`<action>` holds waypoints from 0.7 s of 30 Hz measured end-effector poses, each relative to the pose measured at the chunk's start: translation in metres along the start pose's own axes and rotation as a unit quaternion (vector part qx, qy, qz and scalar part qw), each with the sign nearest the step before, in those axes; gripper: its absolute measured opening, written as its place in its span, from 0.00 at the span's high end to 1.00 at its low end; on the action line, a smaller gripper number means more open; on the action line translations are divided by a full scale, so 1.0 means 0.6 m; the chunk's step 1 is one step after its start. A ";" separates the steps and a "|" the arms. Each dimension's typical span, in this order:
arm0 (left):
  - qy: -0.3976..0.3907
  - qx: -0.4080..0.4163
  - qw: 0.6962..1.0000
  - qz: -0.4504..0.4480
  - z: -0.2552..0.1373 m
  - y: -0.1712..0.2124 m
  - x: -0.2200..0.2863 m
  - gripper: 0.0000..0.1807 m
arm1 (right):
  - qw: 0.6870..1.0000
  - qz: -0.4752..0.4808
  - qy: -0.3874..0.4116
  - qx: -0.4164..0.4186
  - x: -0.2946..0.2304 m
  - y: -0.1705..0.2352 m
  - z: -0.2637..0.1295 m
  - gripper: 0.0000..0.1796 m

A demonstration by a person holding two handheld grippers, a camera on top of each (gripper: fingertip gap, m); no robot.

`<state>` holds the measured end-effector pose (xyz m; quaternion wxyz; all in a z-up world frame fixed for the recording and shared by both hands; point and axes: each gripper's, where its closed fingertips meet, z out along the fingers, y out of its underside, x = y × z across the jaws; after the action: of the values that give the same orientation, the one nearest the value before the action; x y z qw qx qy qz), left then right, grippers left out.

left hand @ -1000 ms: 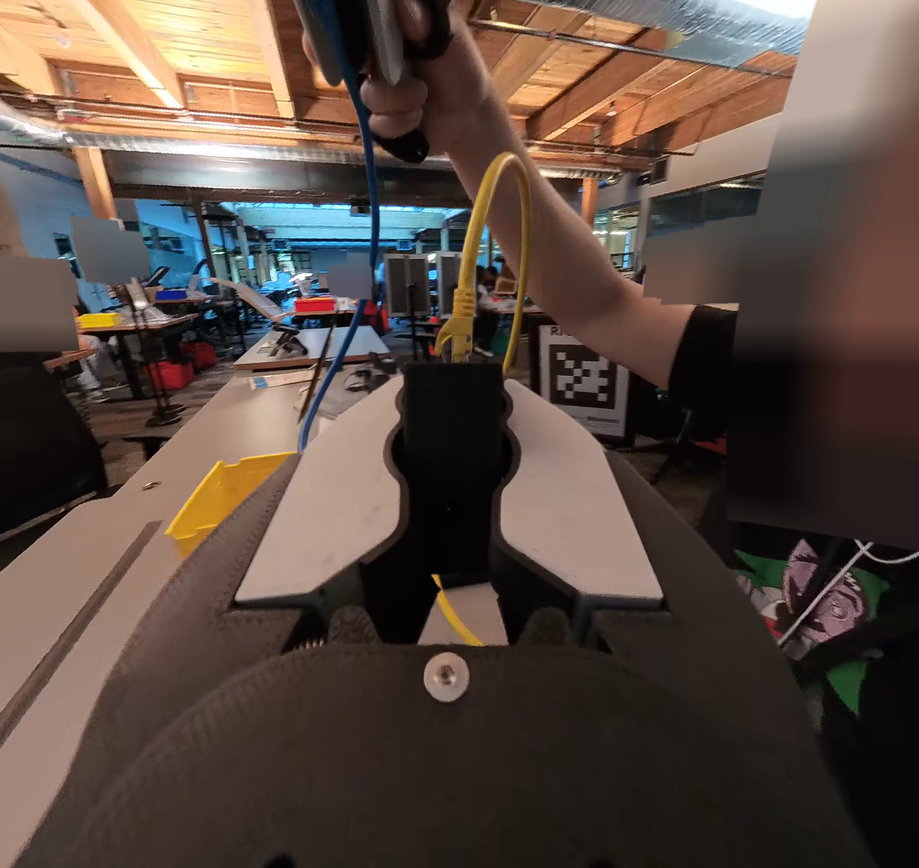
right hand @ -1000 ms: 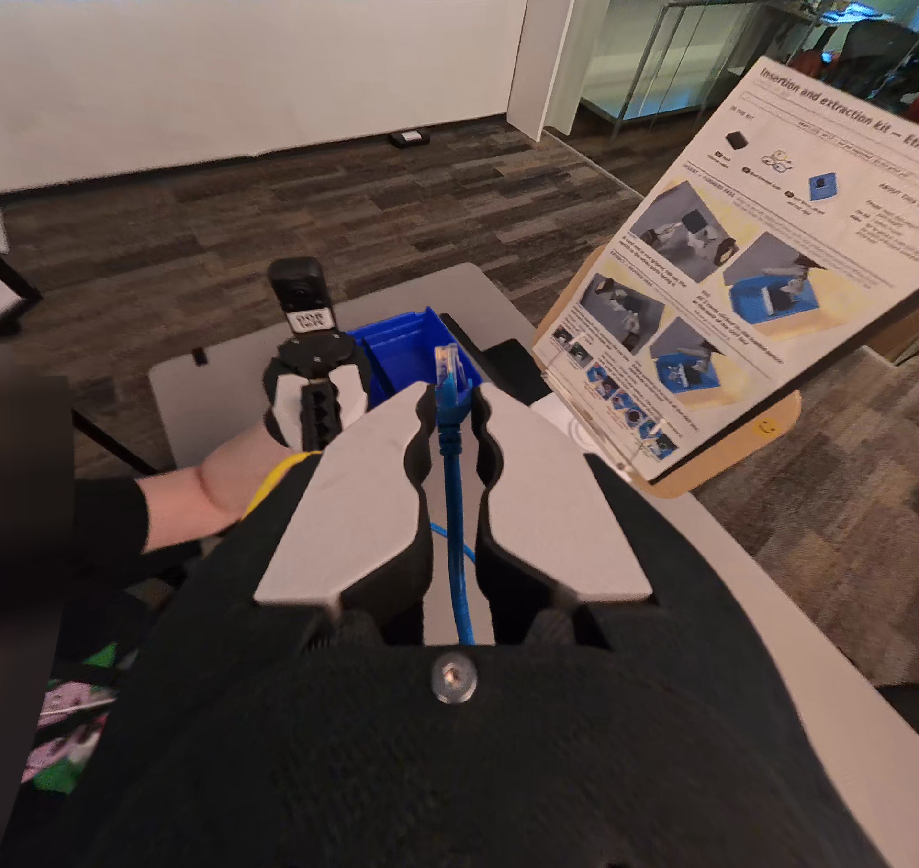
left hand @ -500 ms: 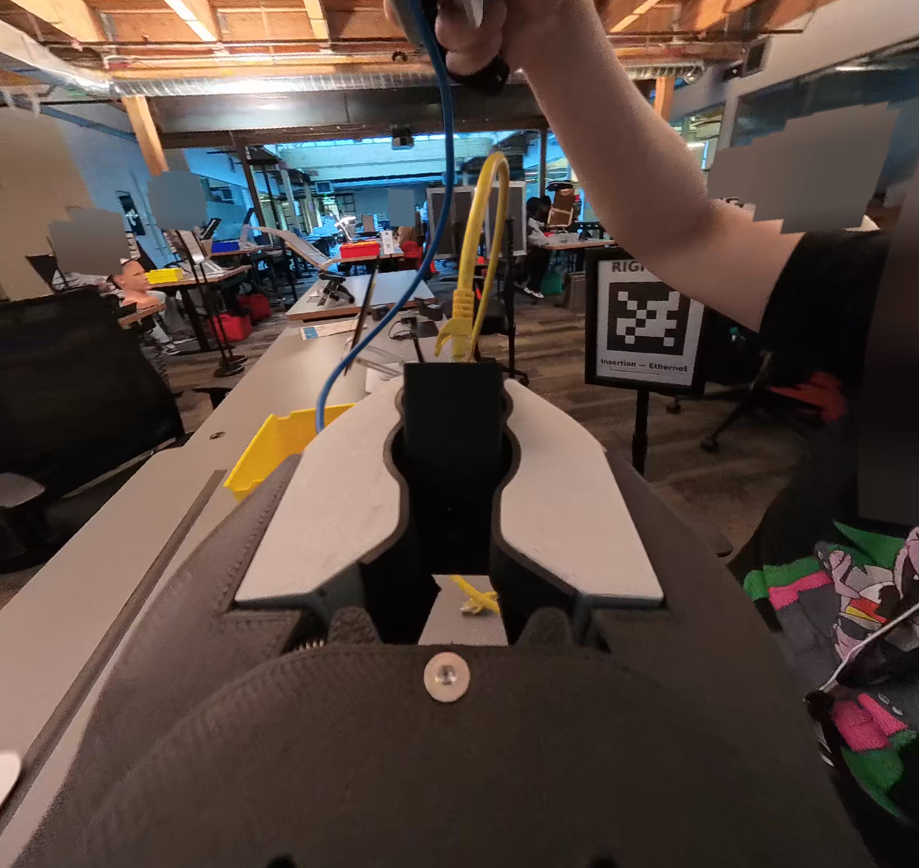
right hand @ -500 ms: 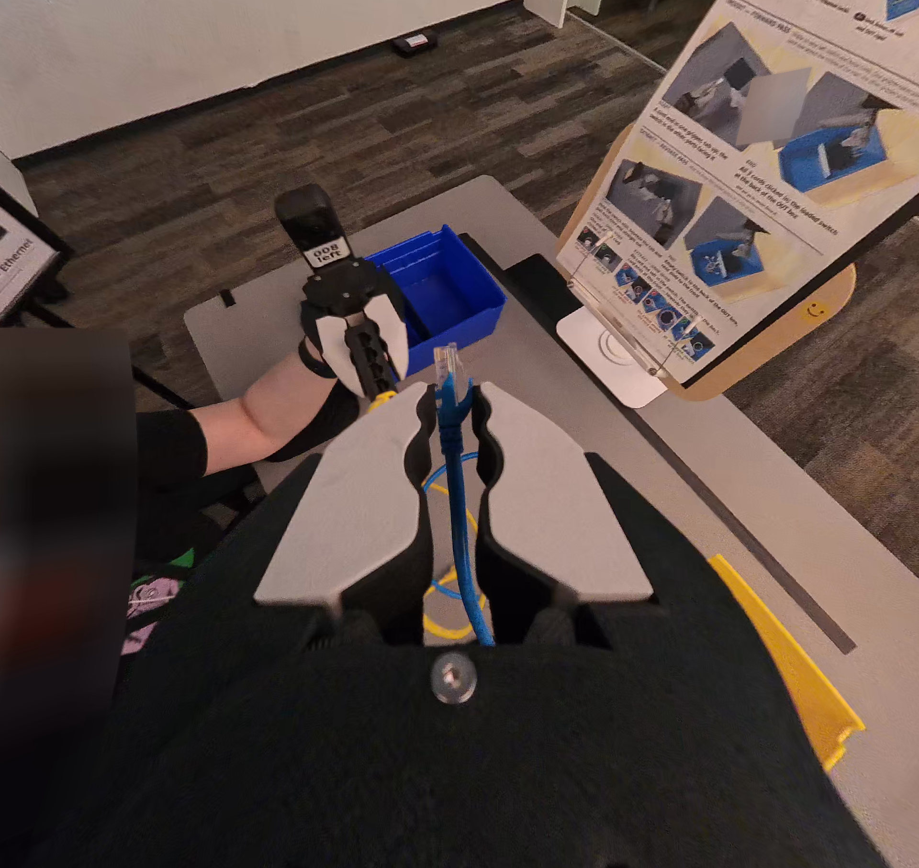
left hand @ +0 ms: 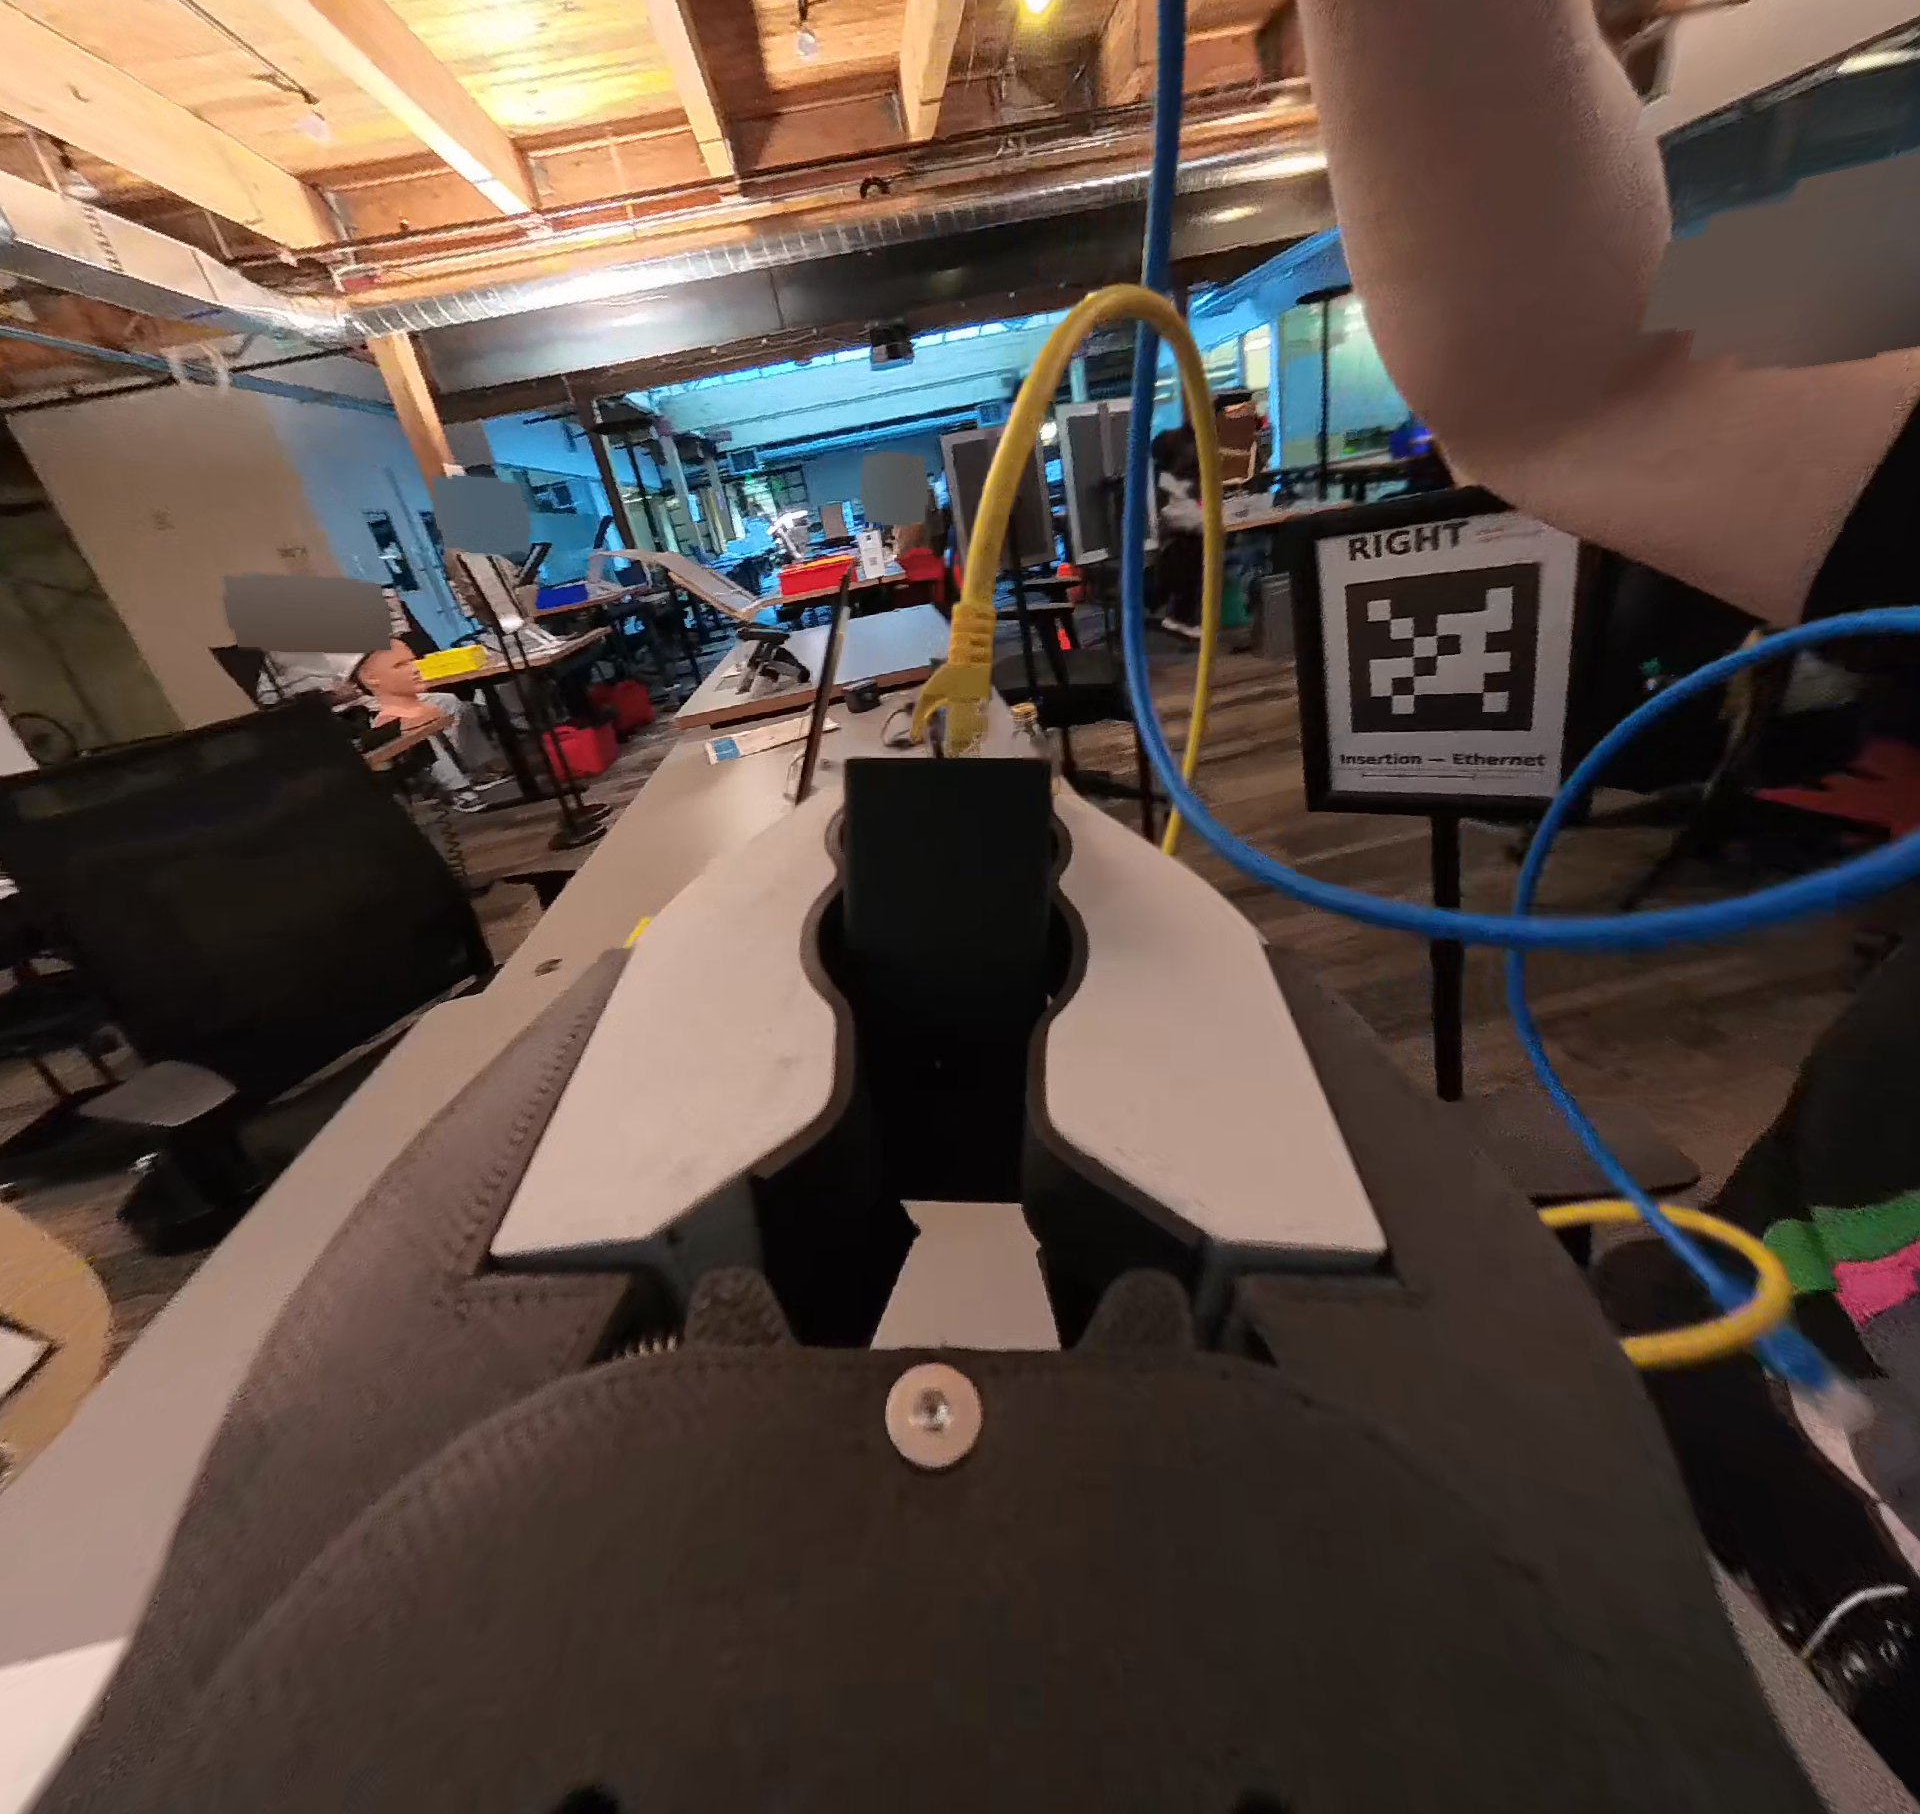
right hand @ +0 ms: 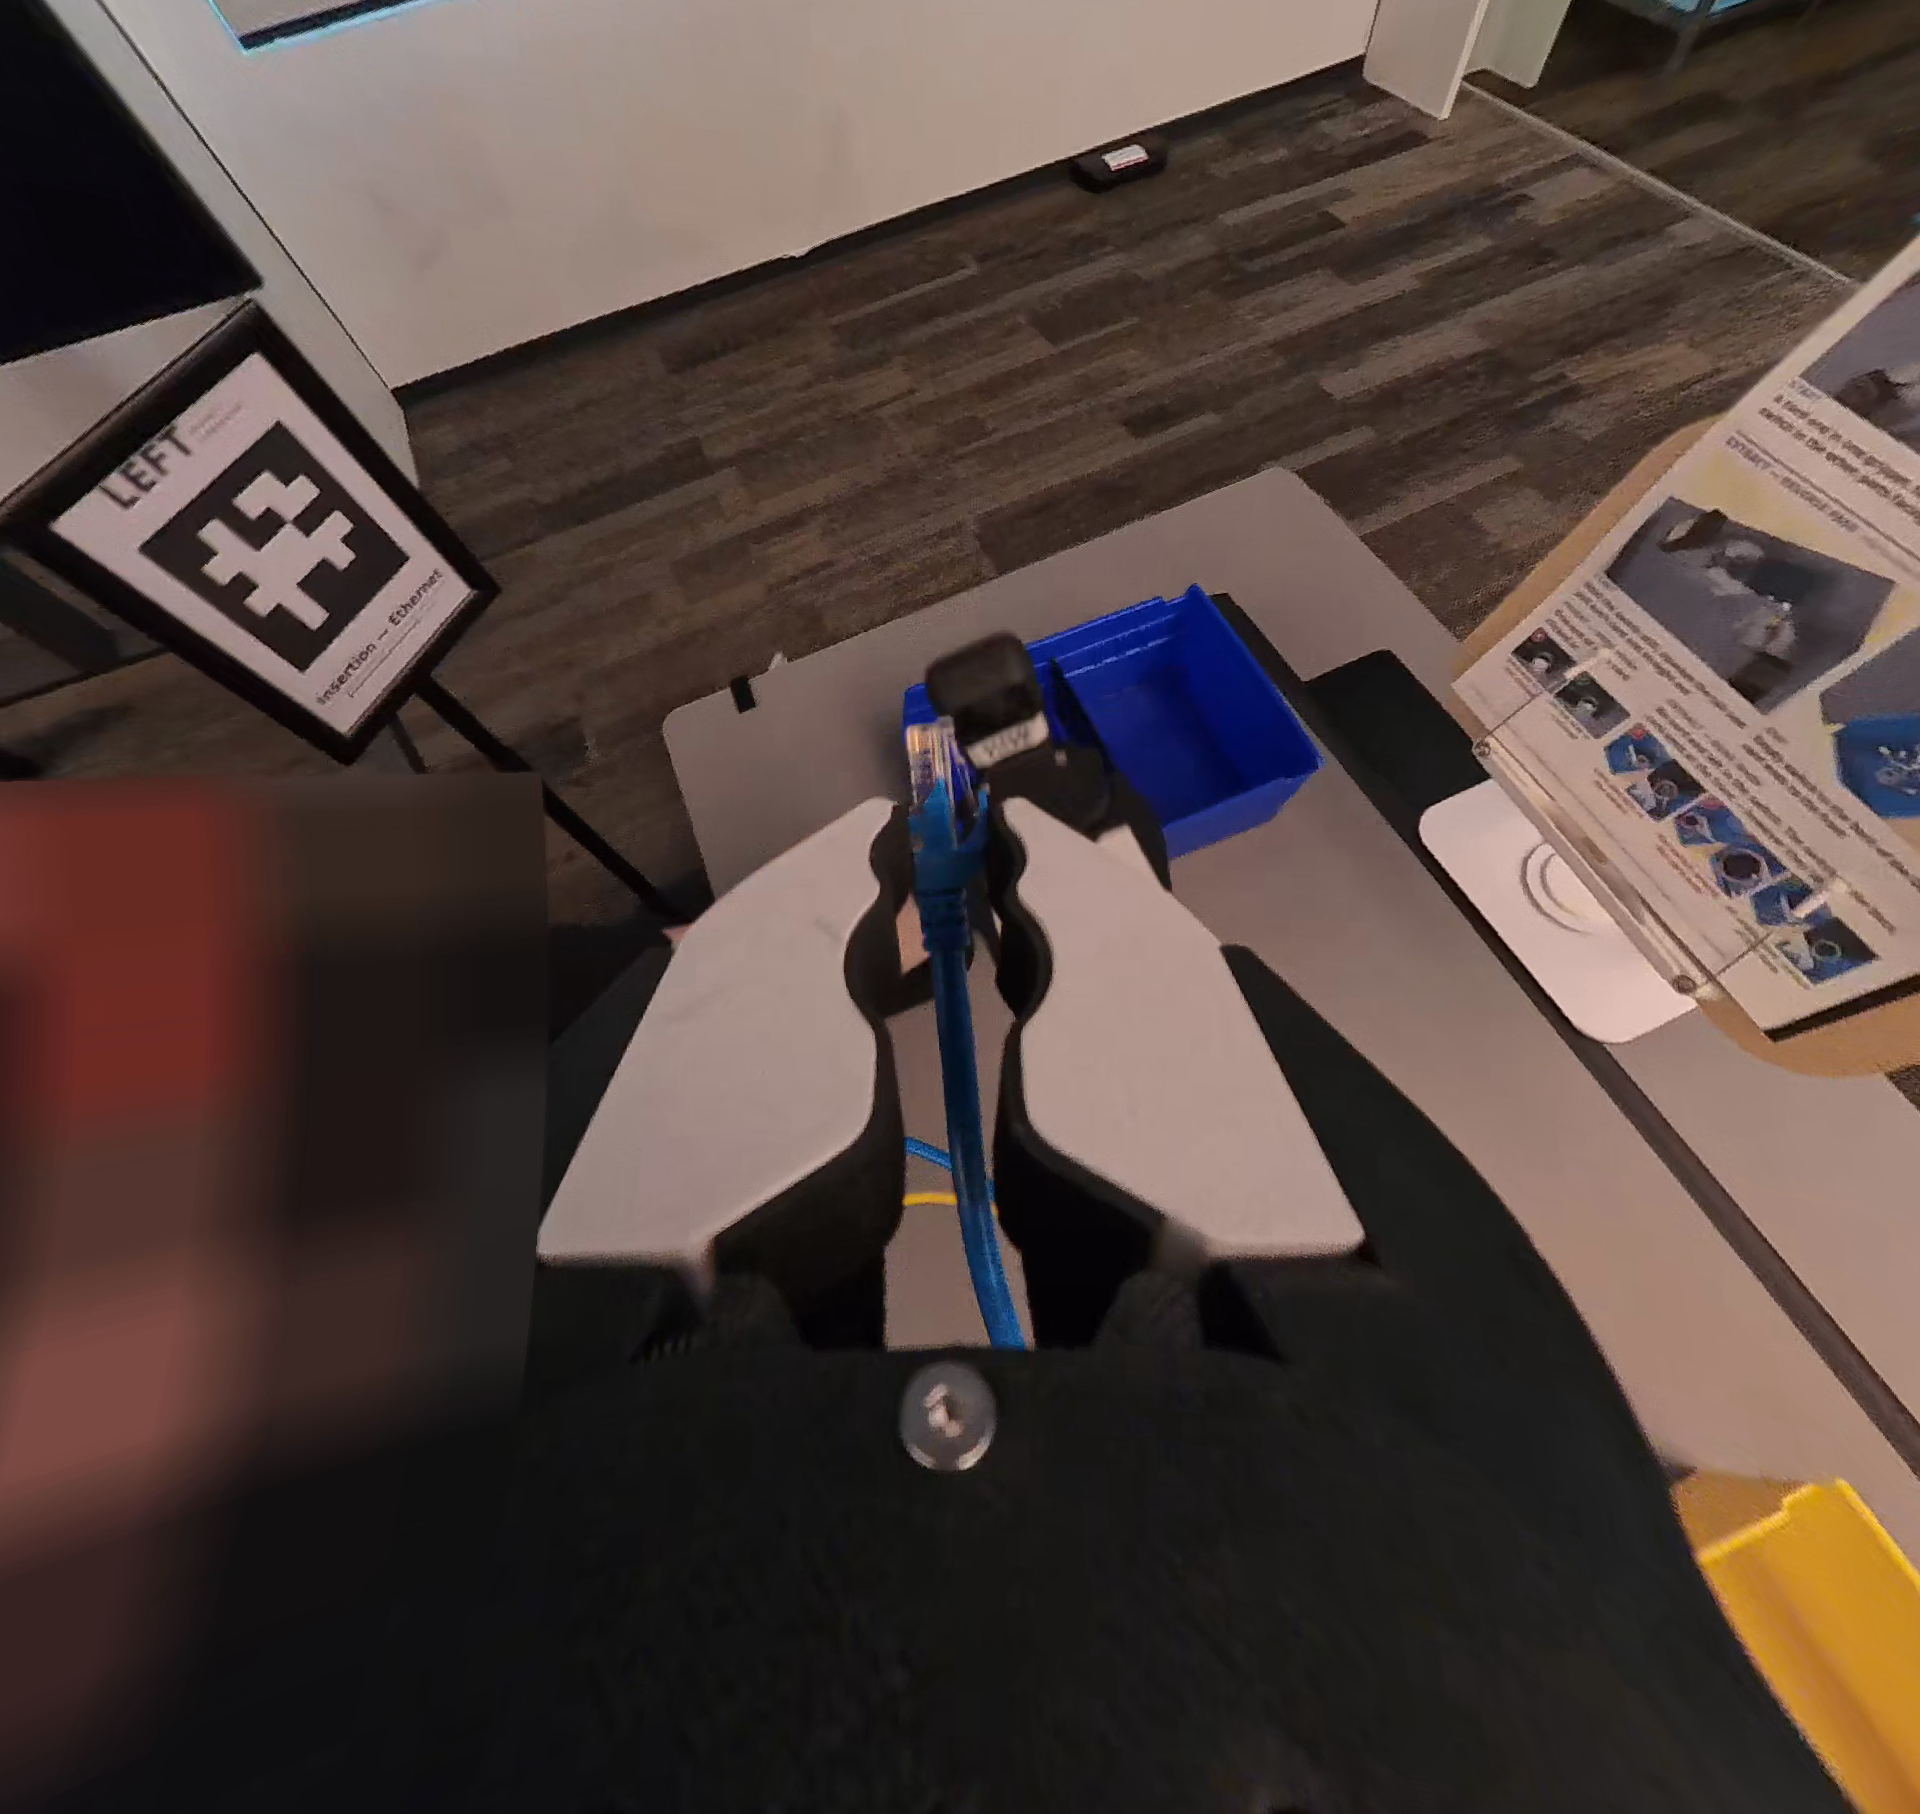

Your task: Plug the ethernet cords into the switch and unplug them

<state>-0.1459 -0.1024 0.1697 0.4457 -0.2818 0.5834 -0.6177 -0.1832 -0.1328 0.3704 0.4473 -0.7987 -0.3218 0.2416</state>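
My left gripper point(left hand: 945, 819) is shut on the black switch point(left hand: 945, 891), held up off the table. A yellow ethernet cord point(left hand: 961, 694) is plugged into the switch's far end and arches over to the right. My right gripper point(right hand: 940, 819) is shut on the blue ethernet cord point(right hand: 956, 1016) just behind its clear plug point(right hand: 928, 762), which sticks out past the fingertips. The left gripper shows in the right wrist view point(right hand: 992, 699) just beyond the plug, partly hidden. In the left wrist view the blue cord point(left hand: 1143, 517) hangs from above and loops right.
A blue bin point(right hand: 1195, 725) sits on the grey table point(right hand: 790, 736) beyond the grippers. An instruction board point(right hand: 1766, 725) stands at the right, and a yellow bin point(right hand: 1808, 1608) lies at the lower right. Marker signs on stands point(right hand: 260, 559) point(left hand: 1439, 642) flank the table. A person's arm point(left hand: 1475, 206) is overhead. The tips of one gripper are about 20 cm away from the tips of the other.
My right gripper has swung left with the blue cord, bringing its plug in line just before the left gripper. The blue cord now loops on the right of the left wrist view.
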 end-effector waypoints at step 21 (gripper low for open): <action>-0.080 0.062 0.990 -0.098 -0.008 0.052 -0.104 0.84 | 0.996 -0.020 0.085 0.024 0.083 -0.039 0.023 0.92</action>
<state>-0.1156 -0.0429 0.1491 0.4449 -0.3578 0.4758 -0.6691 -0.1658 -0.0798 0.3793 0.4968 -0.7990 -0.2922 0.1717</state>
